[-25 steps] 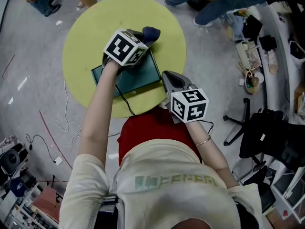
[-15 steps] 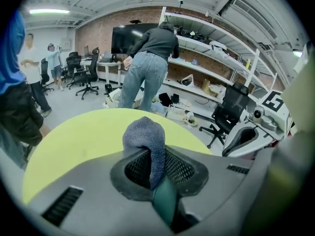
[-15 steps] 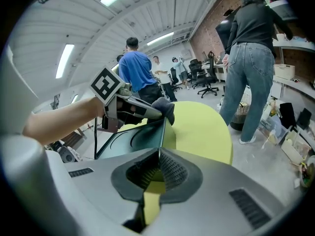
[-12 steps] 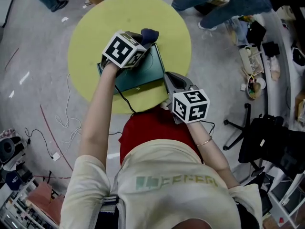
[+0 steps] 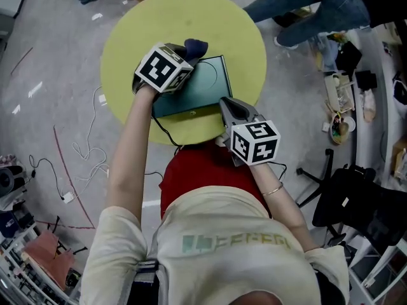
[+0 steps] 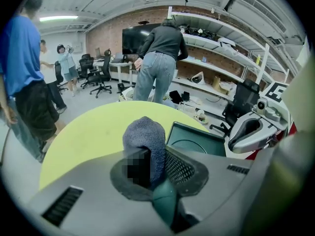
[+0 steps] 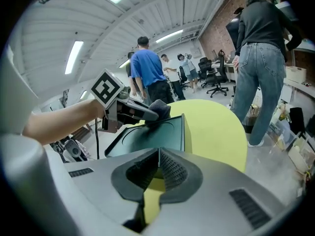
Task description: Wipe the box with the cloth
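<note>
Your left gripper (image 5: 186,54) grips the blue cloth (image 5: 196,45) at the far left corner of the green box (image 5: 206,84), upper centre of the head view, while your right gripper (image 5: 227,105), jaws pressed together and empty, is at the box's near right edge.

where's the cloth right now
The cloth is pinched in the left gripper, at the far edge of the green box on the round yellow table, upper centre of the head view.
</note>
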`<state>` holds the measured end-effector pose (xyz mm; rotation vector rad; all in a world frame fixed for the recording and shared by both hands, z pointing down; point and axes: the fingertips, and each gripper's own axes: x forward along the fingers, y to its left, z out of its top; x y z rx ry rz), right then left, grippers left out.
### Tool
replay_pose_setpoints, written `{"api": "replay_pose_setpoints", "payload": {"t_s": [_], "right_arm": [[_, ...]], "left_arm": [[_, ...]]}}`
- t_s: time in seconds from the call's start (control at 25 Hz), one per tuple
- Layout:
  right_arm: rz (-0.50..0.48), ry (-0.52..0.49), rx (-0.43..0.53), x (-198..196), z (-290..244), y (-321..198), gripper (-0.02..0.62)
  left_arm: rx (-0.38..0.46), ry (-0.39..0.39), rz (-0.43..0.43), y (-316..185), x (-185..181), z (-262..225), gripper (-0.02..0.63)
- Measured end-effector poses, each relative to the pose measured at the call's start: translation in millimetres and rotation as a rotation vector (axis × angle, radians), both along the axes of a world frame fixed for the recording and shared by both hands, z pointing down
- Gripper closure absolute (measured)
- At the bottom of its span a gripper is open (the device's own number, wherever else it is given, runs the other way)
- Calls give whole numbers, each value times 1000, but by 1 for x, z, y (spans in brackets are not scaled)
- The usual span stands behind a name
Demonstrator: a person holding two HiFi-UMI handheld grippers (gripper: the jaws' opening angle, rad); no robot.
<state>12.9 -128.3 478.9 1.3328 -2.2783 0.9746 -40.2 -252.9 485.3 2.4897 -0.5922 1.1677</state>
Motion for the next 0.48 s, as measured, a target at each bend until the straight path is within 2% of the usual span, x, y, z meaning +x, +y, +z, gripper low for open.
{"api": "replay_pose_setpoints", "payload": {"t_s": [0.48], "right_arm": [[-82,0,7,-26,-3,4,557]], "left_arm": [[8,-22,-140,6,-64,-2,541]]}}
